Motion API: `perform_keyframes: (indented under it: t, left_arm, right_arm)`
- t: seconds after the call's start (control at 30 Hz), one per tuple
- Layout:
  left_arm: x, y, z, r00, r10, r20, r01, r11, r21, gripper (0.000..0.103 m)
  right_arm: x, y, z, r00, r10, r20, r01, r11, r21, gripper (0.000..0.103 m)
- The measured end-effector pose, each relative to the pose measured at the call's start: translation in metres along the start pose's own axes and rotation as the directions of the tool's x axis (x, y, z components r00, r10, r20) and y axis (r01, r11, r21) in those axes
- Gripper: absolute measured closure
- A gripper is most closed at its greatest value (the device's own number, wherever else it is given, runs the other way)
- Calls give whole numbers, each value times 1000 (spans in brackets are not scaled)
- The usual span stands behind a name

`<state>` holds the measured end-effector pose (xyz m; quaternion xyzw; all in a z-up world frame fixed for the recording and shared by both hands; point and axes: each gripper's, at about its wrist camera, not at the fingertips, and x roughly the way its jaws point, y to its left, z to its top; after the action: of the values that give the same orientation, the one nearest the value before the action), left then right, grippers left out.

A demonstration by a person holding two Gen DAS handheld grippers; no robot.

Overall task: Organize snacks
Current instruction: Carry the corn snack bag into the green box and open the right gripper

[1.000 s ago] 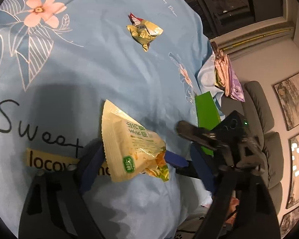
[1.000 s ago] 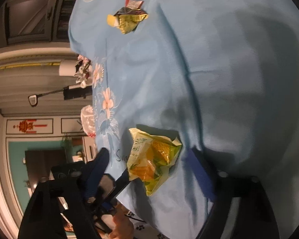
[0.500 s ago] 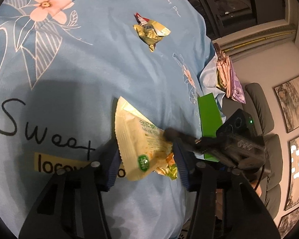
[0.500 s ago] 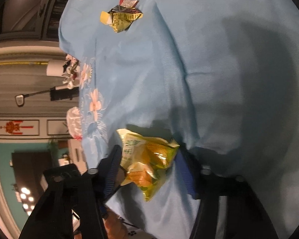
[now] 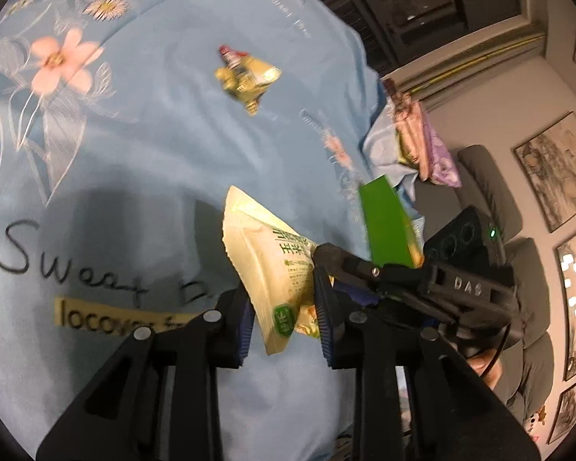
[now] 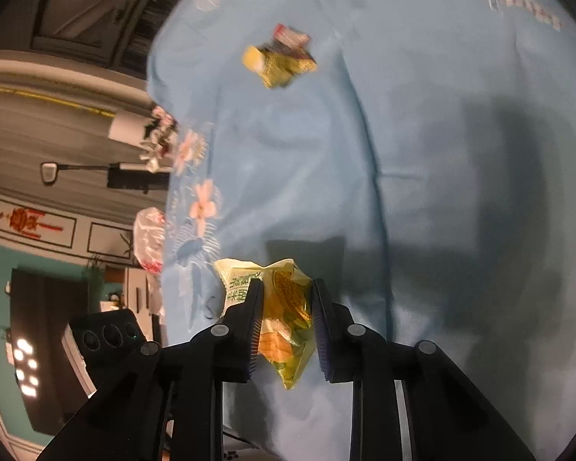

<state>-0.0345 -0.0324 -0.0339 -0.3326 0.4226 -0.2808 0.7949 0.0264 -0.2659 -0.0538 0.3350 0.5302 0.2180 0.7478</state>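
A pale yellow snack bag (image 5: 272, 269) with green print is held between both grippers above a light blue flowered cloth (image 5: 134, 134). My left gripper (image 5: 284, 322) is shut on one end of it. My right gripper (image 6: 286, 319) is shut on the other end, where the bag (image 6: 284, 307) looks yellow and orange. The right gripper's fingers (image 5: 349, 265) show in the left wrist view, at the bag's right side. A small crumpled yellow snack packet (image 5: 247, 77) lies farther off on the cloth; it also shows in the right wrist view (image 6: 280, 59).
A green box (image 5: 384, 223) and a pink and purple packet (image 5: 422, 142) lie at the cloth's right edge. A grey sofa (image 5: 518, 269) stands beyond. In the right wrist view the cloth's edge (image 6: 172, 161) drops off at the left, with a white bag (image 6: 148, 238) past it.
Both grippers have closed from open onto the snack bag. The bag has lifted off the cloth, and both views have shifted.
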Motion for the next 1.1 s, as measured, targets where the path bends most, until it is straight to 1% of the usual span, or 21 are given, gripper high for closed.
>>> perform_keyframes:
  t: [0.13,0.2,0.27,0.3,0.37,0.47,0.53,0.6,0.67,0.73,0.8,0.9,0.97,1.03,1.07,1.1]
  left_arm:
    - [9,-31,10,999,-54,0,54,998,24,75]
    - [20,-58,14,996,-88,-6,88,994,70,75]
    - [39,-91,17,994,-107,-25,109,985,136,75]
    - [45,-101,16,993,-111,-34,115,981,155,75]
    - [69,-134,15,990,-128,-62,138,968,208,75]
    - [111,-178,14,982,-146,-121,174,949,263,78]
    - [139,-203,11,975,-151,-163,194,937,290,79]
    - [172,-225,6,967,-144,-210,206,927,312,80]
    - [197,-238,1,961,-129,-244,204,927,316,80]
    - [220,-250,-7,957,-101,-273,193,923,334,81]
    - [241,-262,-16,954,-78,-291,184,916,357,82]
    - [261,-271,-23,947,-63,-315,185,909,374,82]
    - [272,-271,-25,941,-52,-334,178,916,359,80]
    - [278,-272,-28,942,-30,-335,154,924,350,79]
    - [278,-272,-30,946,-9,-324,132,924,359,72]
    - [278,-273,-31,953,30,-303,92,921,379,59]
  right_arm:
    - [-31,3,5,997,43,64,-43,999,-10,77]
    - [-54,1,10,992,55,111,-54,998,-14,77]
    - [-83,-5,14,982,65,175,-64,998,-15,77]
    - [-102,-10,17,974,64,216,-63,998,-12,77]
    - [-132,-22,20,958,57,280,-61,998,4,77]
    - [-175,-43,27,927,31,374,-44,999,25,77]
    - [-202,-57,30,901,-2,434,-14,999,34,77]
    - [-223,-71,31,873,-48,485,27,998,50,77]
    - [-242,-95,34,846,-85,527,35,994,104,77]
    - [-252,-116,37,831,-120,543,40,987,157,77]
    - [-261,-136,39,819,-155,553,46,977,207,77]
    - [-271,-155,40,803,-182,568,45,968,246,78]
    - [-277,-168,40,798,-185,574,27,962,273,77]
    - [-281,-179,40,798,-195,571,23,955,294,77]
    - [-279,-181,39,800,-202,565,28,953,301,77]
    - [-277,-182,40,804,-213,556,36,950,311,77]
